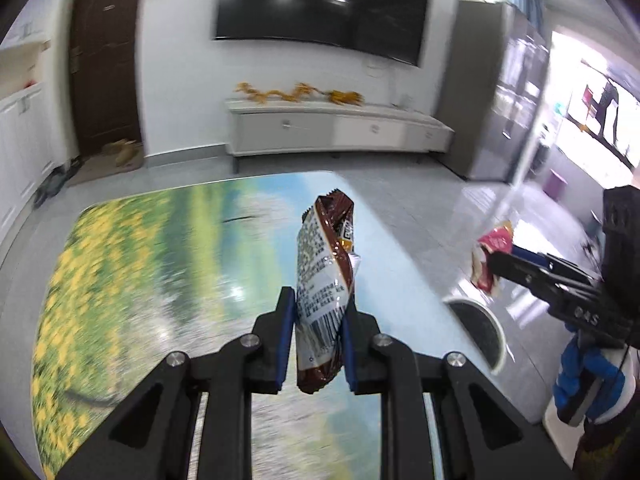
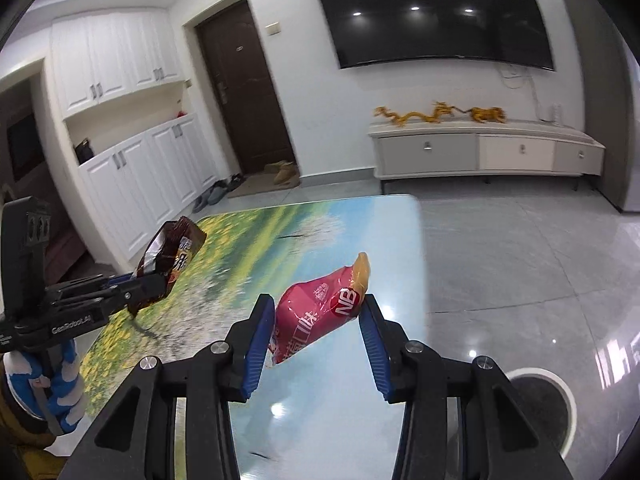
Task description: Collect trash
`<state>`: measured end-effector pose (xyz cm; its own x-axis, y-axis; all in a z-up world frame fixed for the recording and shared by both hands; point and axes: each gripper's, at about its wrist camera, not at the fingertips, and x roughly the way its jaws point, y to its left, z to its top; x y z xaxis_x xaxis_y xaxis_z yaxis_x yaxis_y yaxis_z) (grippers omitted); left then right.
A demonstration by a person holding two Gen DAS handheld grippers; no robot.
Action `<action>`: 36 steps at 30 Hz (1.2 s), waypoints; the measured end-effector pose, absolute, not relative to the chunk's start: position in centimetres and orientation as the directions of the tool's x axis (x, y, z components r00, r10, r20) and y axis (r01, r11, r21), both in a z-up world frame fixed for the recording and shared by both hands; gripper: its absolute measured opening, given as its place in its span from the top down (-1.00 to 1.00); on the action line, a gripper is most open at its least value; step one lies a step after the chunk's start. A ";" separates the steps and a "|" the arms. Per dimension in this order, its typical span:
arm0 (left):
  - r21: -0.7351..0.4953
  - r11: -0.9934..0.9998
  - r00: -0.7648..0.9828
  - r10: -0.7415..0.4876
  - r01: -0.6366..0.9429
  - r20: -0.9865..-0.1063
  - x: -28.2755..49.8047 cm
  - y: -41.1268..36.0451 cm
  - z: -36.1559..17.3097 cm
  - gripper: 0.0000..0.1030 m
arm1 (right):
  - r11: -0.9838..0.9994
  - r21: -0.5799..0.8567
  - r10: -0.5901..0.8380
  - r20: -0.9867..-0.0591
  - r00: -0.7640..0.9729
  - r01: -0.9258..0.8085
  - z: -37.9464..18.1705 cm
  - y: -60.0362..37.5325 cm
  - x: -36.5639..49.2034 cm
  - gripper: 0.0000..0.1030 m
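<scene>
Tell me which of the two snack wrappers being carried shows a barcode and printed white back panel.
The brown wrapper, clamped upright in the left gripper. The pink wrapper in the right gripper shows only its coloured front with a red round logo.

Your table (image 2: 224, 240) is bare ahead of both grippers, so you can pass low over it to its far edge. Off its right side the floor (image 2: 520, 248) lies open out to the TV cabinet (image 2: 480, 152). Only the round bin (image 2: 540, 404) stands there, just beside the table's near right corner.
</scene>
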<state>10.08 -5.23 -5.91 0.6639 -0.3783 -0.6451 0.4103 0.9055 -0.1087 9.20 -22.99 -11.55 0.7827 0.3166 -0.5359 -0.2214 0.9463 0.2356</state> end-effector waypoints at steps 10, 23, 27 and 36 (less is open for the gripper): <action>-0.102 0.723 0.434 -0.514 0.683 -0.739 11.3 -24.0 -8.4 0.61 | 0.958 0.263 0.066 -0.589 0.805 0.113 -15.9 -36.8 5.2 0.19; -0.285 0.583 0.153 -0.588 0.761 -0.794 13.1 -37.2 -13.8 0.17 | 0.901 0.256 -0.051 -0.739 0.671 0.351 -23.7 -45.8 5.4 -0.03; -0.287 0.593 0.170 -0.595 0.752 -0.785 13.2 -36.0 -13.3 -0.07 | 0.881 0.264 -0.071 -0.746 0.662 0.392 -24.2 -46.9 5.4 -0.12; -0.138 0.734 0.412 -0.515 0.665 -0.752 13.7 -28.3 -9.6 -0.07 | 0.906 0.255 -0.075 -0.690 0.720 0.339 -19.9 -43.6 5.4 -0.12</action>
<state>13.74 -28.29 -9.60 0.4117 -0.5147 -0.7521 0.6648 0.7341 -0.1384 5.41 -43.63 -19.94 0.7200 -0.0754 -0.6899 0.3389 0.9057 0.2547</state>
